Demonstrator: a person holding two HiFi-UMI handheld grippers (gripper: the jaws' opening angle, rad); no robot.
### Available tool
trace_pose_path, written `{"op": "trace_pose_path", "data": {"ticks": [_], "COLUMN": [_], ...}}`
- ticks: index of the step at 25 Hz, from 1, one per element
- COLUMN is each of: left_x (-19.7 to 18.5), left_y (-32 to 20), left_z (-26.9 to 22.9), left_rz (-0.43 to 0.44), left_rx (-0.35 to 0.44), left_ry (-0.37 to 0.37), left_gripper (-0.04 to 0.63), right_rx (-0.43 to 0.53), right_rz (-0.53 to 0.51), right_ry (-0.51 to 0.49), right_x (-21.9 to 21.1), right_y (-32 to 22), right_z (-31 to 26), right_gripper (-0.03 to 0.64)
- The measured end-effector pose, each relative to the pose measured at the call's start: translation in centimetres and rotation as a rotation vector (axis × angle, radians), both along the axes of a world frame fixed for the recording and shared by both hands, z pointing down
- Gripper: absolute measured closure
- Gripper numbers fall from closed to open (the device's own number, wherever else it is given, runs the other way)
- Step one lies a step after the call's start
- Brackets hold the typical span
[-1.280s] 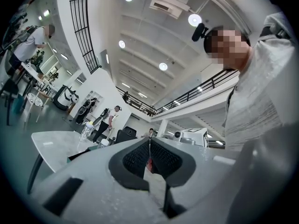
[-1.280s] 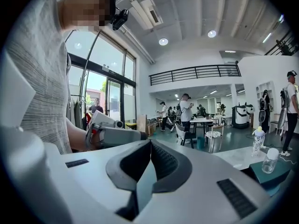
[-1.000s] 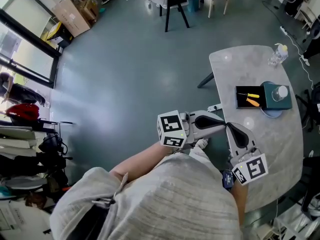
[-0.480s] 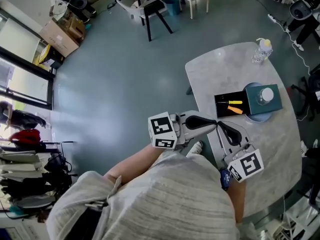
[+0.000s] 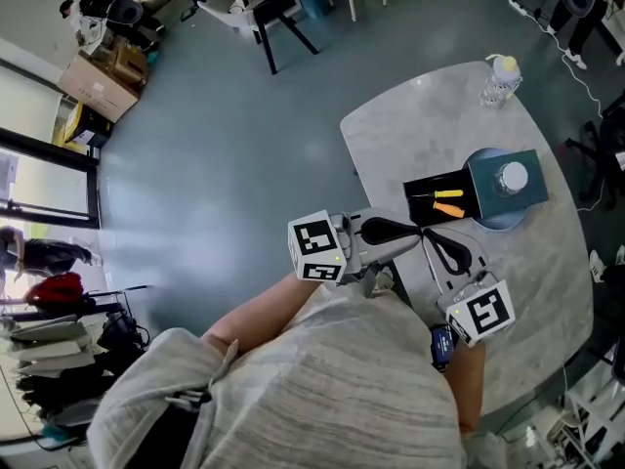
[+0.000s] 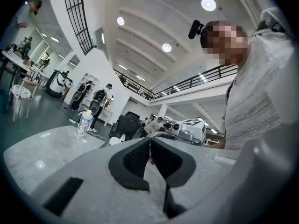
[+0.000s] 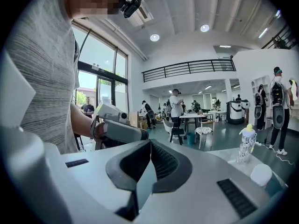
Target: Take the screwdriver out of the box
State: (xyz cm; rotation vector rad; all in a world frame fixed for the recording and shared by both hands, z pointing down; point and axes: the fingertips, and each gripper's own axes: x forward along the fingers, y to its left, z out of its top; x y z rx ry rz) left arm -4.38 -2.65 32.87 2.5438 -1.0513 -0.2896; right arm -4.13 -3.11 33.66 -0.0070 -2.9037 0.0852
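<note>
An open black box [image 5: 420,213] lies on the grey table [image 5: 410,125], with an orange-handled screwdriver [image 5: 447,209] and a yellow-handled tool [image 5: 450,194] inside. My left gripper [image 5: 414,234] reaches in from the left, its jaws shut and empty, tips just short of the box's near edge. My right gripper [image 5: 428,237] comes up from the lower right, shut too, its tips almost meeting the left ones. In the left gripper view the left gripper [image 6: 150,142] has its pads pressed together. In the right gripper view the right gripper [image 7: 149,143] has its pads together as well. Neither of those views shows the box.
A teal lid [image 5: 488,199] bearing a white round object [image 5: 512,176] adjoins the box's right side. A water bottle [image 5: 498,78] stands at the table's far edge. Chairs [image 5: 269,13] and cardboard boxes [image 5: 98,81] stand on the floor to the left.
Both grippers have moved forward over the table toward the black box, which now lies just ahead of their tips. Their jaws stayed shut.
</note>
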Motion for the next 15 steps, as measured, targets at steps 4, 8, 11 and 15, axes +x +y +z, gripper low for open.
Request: {"op": "trace_pose_path", "data": {"ticks": [4, 8, 11, 15], "left_x": [-0.4, -1.2, -1.9, -2.9], "left_y": [-2.4, -4.3, -5.4, -6.5], "left_z": [1.0, 2.0, 2.9, 4.6], "left_rz": [0.047, 0.085, 0.107, 0.126], "left_rx": [-0.006, -0.008, -0.013, -0.034], "left_ry": [0.013, 0.006, -0.005, -0.017], "left_gripper": [0.572, 0.572, 0.572, 0.572], "right_rx": [0.015, 0.008, 0.019, 0.067], "right_rz": [0.012, 0.026, 0.027, -0.019], "right_ry": [0.057, 0.091, 0.144, 0.284], "right_x": [-0.5, -1.4, -2.1, -2.9], "right_y": [-2.3, -4.2, -5.2, -5.6], "right_z": [1.0, 2.1, 3.2, 6.0], "right_gripper": [0.606, 0.606, 0.606, 0.606]}}
